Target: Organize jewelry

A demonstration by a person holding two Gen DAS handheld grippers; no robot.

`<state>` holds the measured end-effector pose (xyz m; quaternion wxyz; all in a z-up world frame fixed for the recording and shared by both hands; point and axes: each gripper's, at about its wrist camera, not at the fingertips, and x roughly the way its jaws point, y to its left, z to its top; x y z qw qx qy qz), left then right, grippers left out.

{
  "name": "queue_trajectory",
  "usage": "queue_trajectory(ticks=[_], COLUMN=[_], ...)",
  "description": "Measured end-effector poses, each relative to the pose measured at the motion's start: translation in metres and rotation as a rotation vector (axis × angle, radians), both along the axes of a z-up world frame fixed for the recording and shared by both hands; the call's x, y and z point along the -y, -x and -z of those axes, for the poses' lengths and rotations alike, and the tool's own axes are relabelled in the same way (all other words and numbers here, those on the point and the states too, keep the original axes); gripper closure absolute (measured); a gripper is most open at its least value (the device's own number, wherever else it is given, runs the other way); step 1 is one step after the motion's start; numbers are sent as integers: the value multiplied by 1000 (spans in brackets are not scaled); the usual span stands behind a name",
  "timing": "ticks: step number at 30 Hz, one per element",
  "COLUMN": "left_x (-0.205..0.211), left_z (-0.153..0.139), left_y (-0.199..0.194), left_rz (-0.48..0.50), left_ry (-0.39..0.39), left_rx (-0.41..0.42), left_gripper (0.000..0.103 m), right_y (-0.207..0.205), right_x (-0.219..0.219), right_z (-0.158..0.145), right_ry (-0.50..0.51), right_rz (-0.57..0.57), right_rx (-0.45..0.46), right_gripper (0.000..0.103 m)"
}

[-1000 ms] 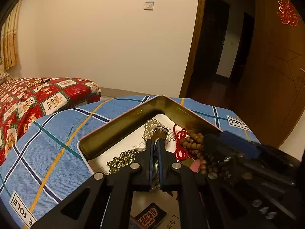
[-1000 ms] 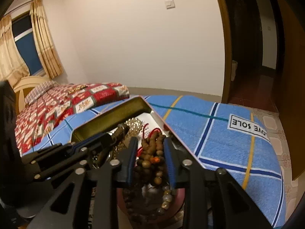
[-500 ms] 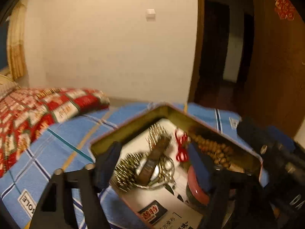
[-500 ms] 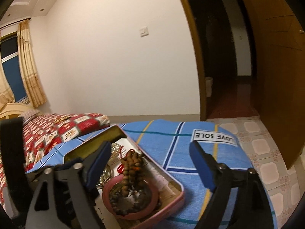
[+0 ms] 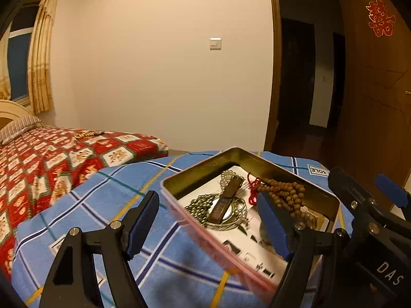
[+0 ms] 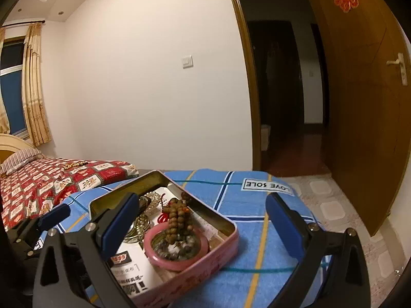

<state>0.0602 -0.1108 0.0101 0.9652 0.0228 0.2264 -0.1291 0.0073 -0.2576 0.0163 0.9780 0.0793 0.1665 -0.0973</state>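
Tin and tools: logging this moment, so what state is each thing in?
Left tool: open, holding nothing.
Right tool: open, holding nothing.
Tin: lidless, on the blue cloth.
Wooden bead string: piled across the pink bangle, in the tin.
Door: open.
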Motion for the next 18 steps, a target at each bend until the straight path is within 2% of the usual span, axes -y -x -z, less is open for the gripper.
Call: queue_trajectory(ticks=[11,14,18], left_x=[-18,-16,-15], left_z=[-5,-6,-6], left_y=[35,42,45], left_rz=[-34,-28,-27], left_ry=[7,-11,-23], left_rx=[92,118,130], left_gripper=[25,24,24], right_y=[45,52,53], right_x=[-22,-25,-26], right_z=[-5,-8,-8], right_ry=[53,71,80], right_rz=[56,66,68], right_rx=[89,125,126], right_gripper=[0,0,0])
